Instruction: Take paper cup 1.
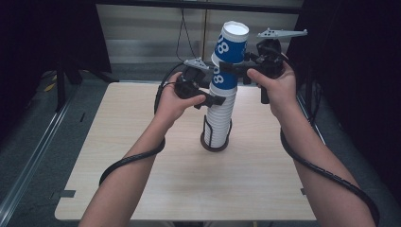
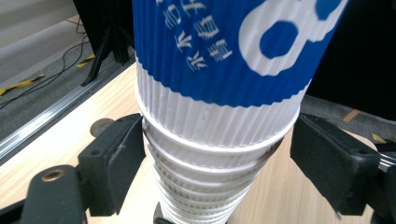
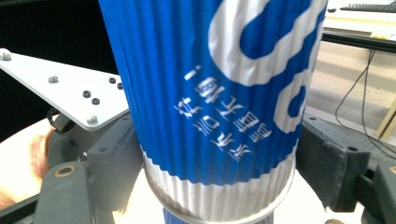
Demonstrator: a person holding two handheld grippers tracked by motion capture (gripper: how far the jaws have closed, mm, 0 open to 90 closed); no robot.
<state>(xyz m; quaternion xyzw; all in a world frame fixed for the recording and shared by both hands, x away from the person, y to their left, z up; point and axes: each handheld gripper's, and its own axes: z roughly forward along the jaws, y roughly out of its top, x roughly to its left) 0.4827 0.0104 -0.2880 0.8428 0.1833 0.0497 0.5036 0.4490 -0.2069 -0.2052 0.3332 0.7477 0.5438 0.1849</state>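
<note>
- The left hand (image 1: pixel 176 101) is carrying the left gripper (image 1: pixel 208 97) in from the left side of the table (image 1: pixel 142 189); a black cable (image 1: pixel 132 158) is trailing back along the forearm.
- The left gripper is sitting around the stack of cups (image 1: pixel 218 120) just below the rim of the stack's top blue cup (image 1: pixel 223 80); in the left gripper view its jaws are standing either side of the stack (image 2: pixel 205 158); the left one is touching the white ribbed wall, while a gap is showing on the right; the jaws are set fairly wide and are not pressing on both sides.
- The stack is standing upright near the middle of the table, its foot sitting in a dark round holder (image 1: pixel 215 142).
- A separate lifted cup (image 1: pixel 230 43), mouth down and tilted, is hanging above the stack, its rim overlapping the top blue cup.
- The right gripper (image 1: pixel 242 64) is holding this lifted cup near its lower rim; in the right gripper view the cup (image 3: pixel 219 107) is sitting between the jaws, the left one pressing against its wall and the right one close to it; the grip is reading as closed on the cup.
- The right hand (image 1: pixel 279 87) is coming in from the right, a grey plate (image 1: pixel 282 33) showing above the gripper.
</note>
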